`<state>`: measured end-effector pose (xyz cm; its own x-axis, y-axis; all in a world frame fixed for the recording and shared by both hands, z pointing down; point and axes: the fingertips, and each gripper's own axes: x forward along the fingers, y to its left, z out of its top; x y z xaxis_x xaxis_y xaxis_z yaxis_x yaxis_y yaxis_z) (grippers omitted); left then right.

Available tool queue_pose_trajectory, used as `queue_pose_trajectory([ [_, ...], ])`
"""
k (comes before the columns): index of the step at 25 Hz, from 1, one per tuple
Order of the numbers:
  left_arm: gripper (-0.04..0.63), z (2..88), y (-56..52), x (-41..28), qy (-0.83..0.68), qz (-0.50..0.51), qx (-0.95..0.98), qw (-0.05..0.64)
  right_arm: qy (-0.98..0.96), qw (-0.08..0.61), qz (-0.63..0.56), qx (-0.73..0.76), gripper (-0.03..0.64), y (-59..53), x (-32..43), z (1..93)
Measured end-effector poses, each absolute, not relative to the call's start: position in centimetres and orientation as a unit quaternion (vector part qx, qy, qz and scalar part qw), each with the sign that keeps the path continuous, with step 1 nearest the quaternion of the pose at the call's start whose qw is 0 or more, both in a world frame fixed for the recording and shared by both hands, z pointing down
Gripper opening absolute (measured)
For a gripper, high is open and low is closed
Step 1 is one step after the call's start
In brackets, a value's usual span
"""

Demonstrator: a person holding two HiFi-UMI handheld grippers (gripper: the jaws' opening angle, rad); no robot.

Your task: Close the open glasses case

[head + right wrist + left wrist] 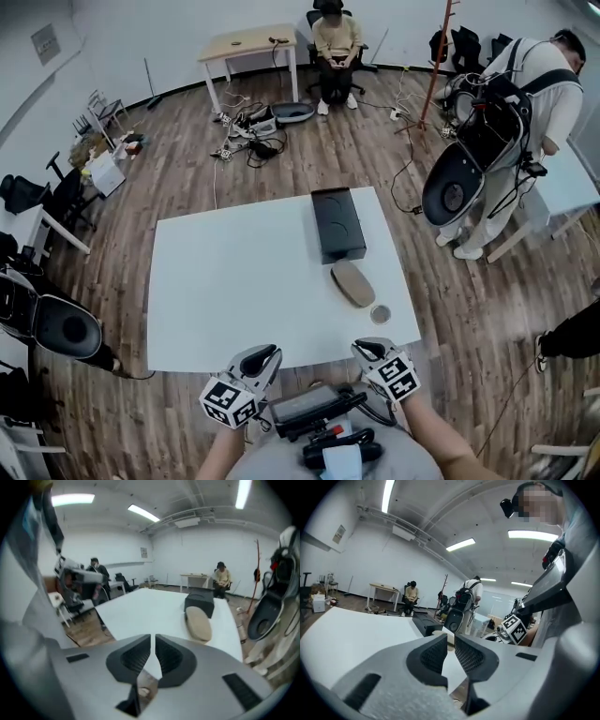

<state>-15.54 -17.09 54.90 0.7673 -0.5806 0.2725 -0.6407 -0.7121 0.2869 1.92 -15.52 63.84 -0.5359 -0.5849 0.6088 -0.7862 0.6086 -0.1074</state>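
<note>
A tan oval glasses case (pixel 352 283) lies on the white table (pixel 234 281), right of centre, just in front of a black box (pixel 337 223). Its lid lies down, with no gap showing. The right gripper view shows the case (pixel 198 624) ahead and to the right. My left gripper (pixel 267 354) and right gripper (pixel 367 349) hover at the table's near edge, close to my body and well short of the case. The jaws of the left gripper (pixel 451 637) and the right gripper (pixel 153 637) stand almost together, with nothing between them.
A small round cup (pixel 380 314) sits near the table's front right corner, beside the case. One person sits at the back (pixel 336 47) near a wooden desk (pixel 246 42). Another stands at the right (pixel 525 103) wearing gear. Cables (pixel 253 131) litter the floor.
</note>
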Motion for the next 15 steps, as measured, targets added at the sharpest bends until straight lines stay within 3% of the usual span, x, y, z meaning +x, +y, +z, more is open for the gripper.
queue_pose_trajectory([
  [6, 0.06, 56.3, -16.1, -12.0, -0.259, 0.086, 0.939, 0.208, -0.899, 0.146, 0.244, 0.332, 0.048, -11.1, 0.5, 60.5],
  [15, 0.06, 56.9, -14.7, -8.2, -0.161, 0.117, 0.958, 0.206, -0.908, 0.137, 0.236, 0.318, 0.048, -10.2, -0.5, 59.4],
])
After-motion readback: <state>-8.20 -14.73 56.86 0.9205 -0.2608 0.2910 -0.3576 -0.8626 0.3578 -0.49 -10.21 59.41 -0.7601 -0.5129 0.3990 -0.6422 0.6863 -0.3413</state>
